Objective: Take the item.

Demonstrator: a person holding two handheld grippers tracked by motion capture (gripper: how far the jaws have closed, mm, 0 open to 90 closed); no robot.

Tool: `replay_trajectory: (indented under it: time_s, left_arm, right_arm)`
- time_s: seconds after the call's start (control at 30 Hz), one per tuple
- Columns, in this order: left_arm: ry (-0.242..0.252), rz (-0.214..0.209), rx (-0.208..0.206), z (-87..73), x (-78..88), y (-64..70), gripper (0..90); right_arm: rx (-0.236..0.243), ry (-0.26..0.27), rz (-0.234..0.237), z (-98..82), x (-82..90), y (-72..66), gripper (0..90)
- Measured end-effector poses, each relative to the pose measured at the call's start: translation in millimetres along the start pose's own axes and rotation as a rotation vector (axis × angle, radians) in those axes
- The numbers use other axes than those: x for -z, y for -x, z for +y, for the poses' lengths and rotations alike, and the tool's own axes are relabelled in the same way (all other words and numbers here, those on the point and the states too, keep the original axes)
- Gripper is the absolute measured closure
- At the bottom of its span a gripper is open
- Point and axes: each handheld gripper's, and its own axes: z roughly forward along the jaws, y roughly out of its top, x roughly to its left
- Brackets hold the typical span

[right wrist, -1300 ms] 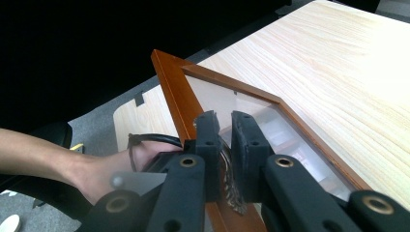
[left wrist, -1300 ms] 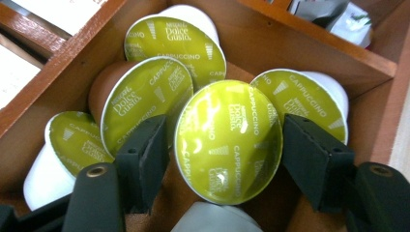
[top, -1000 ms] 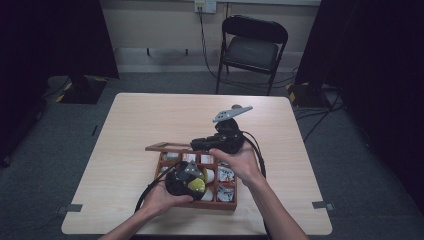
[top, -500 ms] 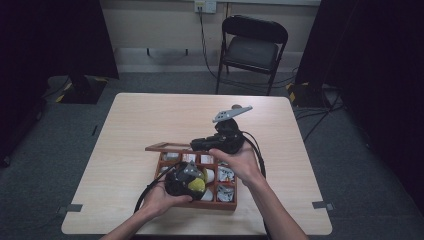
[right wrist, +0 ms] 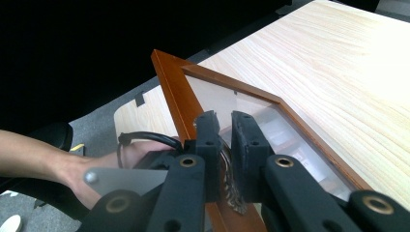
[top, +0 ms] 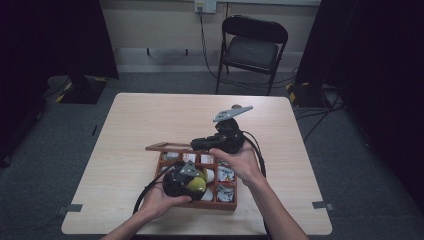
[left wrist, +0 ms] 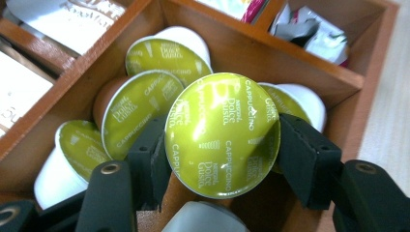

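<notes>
high view: wooden box (top: 227, 204) is sitting near the front edge of the table (top: 150, 120); left gripper (top: 192, 181) is hanging over the box's front compartments, right gripper (top: 200, 145) is reaching to the box's far edge, where the lid (top: 167, 148) is standing raised.
left gripper view: jaws are clamping a green capsule (left wrist: 222, 135) by its rim, just above the other capsules (left wrist: 167, 53) lying in a box compartment.
right gripper view: right gripper (right wrist: 225, 126) is pinching the lid's wooden frame (right wrist: 169, 82), glass pane beside the jaws.
</notes>
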Motion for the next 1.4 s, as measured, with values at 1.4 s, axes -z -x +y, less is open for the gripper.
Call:
replay_trajectory:
  time_s: [1.4]
  left_arm:
    - [0.150,-0.020,-0.045,-2.7,62.9,8.4,40.4]
  right_arm:
    - [-0.001,-0.001,0.000,0.6,-0.2,0.1,82.4]
